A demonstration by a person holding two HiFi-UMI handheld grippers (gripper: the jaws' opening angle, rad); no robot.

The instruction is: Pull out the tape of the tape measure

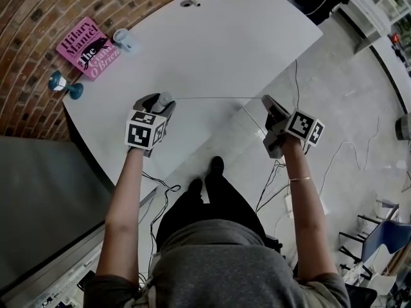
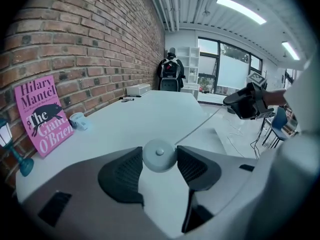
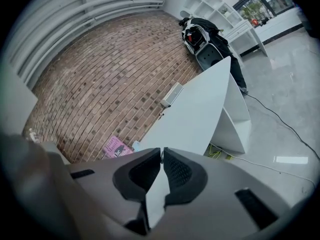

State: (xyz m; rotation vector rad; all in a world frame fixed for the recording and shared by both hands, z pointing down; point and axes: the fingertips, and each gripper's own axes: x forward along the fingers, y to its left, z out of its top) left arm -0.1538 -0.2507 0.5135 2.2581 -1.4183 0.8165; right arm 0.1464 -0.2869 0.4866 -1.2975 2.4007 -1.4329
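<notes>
Over by the brick wall a pink book (image 1: 88, 47) leans upright on the white desk (image 1: 218, 43). The left claw (image 1: 158, 104) is clamped round the small round tape measure (image 2: 159, 155) and holds it above the desk, near its front edge. From it the thin tape (image 1: 218, 98) runs taut across to the right claw (image 1: 269, 105). That claw's jaws are almost together, seemingly pinching the tape's end, though it is too small to be sure.

Left gripper (image 2: 159, 160) clamps a round tape measure (image 2: 159, 154), its thin tape (image 2: 200, 126) stretched out to the right gripper (image 2: 231, 103)
</notes>
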